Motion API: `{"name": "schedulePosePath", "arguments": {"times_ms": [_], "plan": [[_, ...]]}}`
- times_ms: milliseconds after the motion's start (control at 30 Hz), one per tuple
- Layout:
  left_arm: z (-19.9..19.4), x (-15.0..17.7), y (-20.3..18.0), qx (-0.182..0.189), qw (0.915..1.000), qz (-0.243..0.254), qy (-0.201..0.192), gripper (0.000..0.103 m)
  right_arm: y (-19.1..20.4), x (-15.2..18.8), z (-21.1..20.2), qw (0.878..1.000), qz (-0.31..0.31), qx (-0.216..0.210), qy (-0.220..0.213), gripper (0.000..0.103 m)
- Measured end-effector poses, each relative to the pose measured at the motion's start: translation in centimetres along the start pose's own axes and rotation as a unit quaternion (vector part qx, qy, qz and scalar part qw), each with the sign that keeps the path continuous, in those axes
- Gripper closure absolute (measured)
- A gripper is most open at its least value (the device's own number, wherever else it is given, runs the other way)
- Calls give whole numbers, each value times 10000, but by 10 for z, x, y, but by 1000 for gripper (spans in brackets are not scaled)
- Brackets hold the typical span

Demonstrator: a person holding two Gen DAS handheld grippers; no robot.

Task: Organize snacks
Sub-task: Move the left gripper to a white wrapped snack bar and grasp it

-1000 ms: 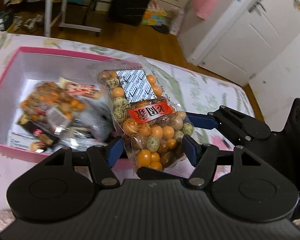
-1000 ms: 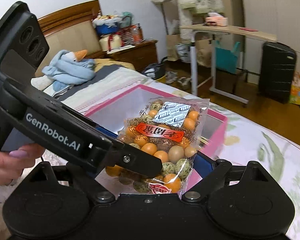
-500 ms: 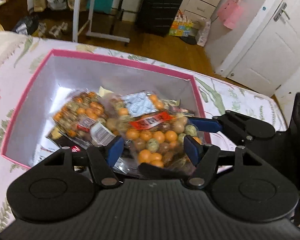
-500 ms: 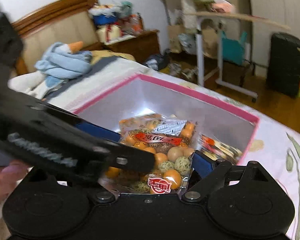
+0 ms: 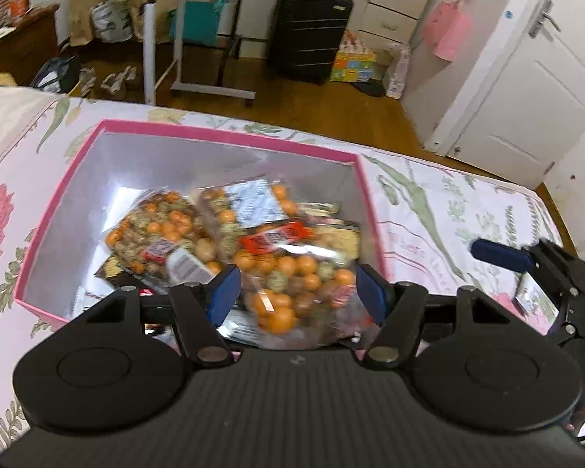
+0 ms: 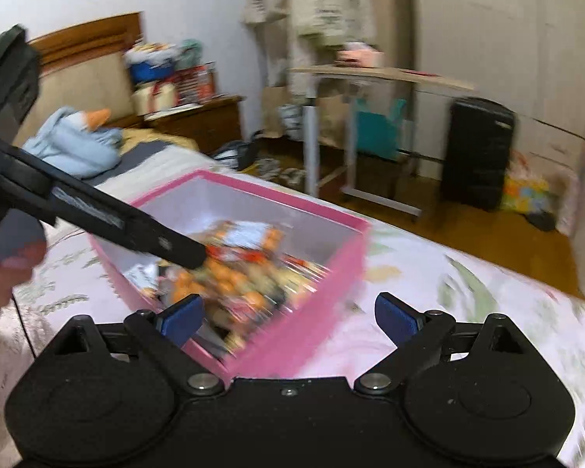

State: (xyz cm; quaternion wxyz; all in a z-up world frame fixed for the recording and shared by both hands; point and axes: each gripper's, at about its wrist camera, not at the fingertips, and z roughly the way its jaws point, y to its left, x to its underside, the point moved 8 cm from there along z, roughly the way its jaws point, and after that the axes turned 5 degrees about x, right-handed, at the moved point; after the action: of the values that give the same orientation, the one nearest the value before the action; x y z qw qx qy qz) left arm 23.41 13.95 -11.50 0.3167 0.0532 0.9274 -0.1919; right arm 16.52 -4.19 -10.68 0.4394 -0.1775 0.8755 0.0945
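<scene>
Floral bedspread [image 5: 429, 202] under everything, pink flowers and green leaves on white. Pink box [image 5: 230, 138] sits on it, white inside, open top. In my right view the box [image 6: 331, 273] is just left of centre, near corner toward me.

Snack bags lie in the box. Nut bag [image 5: 288, 257], clear with orange and speckled balls, red label and white sachet, lies on top toward the right wall, leaning on a second similar bag [image 5: 156, 230] to its left. Darker packets show under both, too blurred to identify.

Left gripper [image 5: 298, 292]: my jaws straddle the near end of the nut bag, blue pads on either side. Bag fills the gap; can't tell if the pads press it or just flank it.

Right gripper [image 6: 288, 318]: wide open, nothing between the pads. Left pad over the box's near edge, right pad over bare bedspread. From my left view its blue pad [image 5: 499, 255] sits right of the box, apart from it.

Right view is motion-blurred.
</scene>
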Motion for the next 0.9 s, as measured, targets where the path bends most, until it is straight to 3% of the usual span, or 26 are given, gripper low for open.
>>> {"name": "schedulePosePath", "arguments": {"times_ms": [100, 200, 367, 633, 767, 900], "plan": [[-1, 3, -22, 197, 9998, 90, -18, 39, -33, 18, -22, 9986, 250, 452, -57, 6], [4, 9, -50, 444, 9986, 294, -66, 39, -72, 38, -48, 9931, 608, 923, -390, 6], [22, 24, -106, 844, 9946, 608, -15, 39, -133, 74, -67, 9783, 1198, 1678, -195, 6], [88, 46, -200, 1541, 9832, 790, 577, 40, -195, 123, -69, 9562, 2053, 2077, 197, 7], [125, 52, -244, 1941, 9742, 917, 693, 41, -220, 147, -56, 9479, 2398, 2079, 273, 14], [167, 55, -281, 2251, 9651, 862, 1027, 41, -231, 160, -44, 9478, 2515, 1950, 193, 20]]}}
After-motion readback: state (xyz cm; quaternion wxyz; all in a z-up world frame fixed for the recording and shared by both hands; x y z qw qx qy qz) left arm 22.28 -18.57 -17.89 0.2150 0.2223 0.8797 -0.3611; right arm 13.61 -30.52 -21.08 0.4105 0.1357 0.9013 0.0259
